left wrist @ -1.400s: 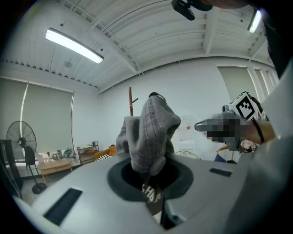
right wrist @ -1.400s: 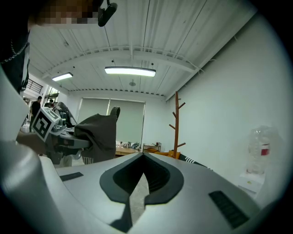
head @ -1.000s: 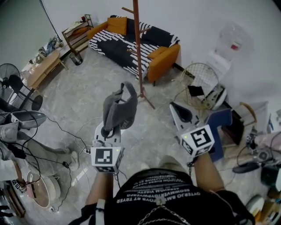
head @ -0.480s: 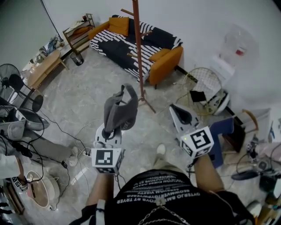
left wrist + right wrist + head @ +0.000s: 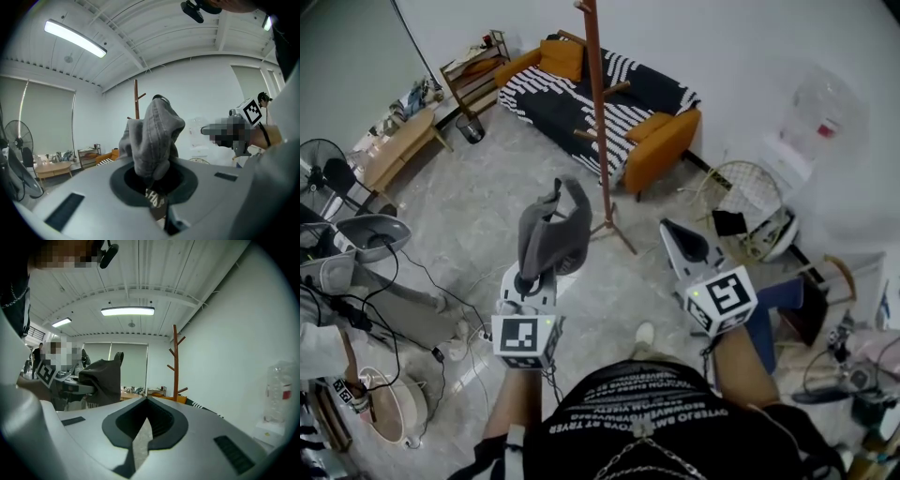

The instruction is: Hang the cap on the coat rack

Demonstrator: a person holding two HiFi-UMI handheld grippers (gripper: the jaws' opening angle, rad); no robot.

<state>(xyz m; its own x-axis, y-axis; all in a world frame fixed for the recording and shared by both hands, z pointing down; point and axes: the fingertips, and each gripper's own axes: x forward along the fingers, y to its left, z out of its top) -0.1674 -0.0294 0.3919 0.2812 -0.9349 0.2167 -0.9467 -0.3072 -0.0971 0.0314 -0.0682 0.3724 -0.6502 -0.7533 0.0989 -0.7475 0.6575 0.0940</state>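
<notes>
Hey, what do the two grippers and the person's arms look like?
Both the left gripper and right gripper have pale grey shells with a black recess around the jaws. Each carries a white cube printed with black square markers. The person wears a black short-sleeved top with white lettering.

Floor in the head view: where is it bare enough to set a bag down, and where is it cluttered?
Bare floor lies between the sofa, the wooden table and the coat rack. It is crowded along the left edge around the fan, and by the right wall around the wire fan guard.
</notes>
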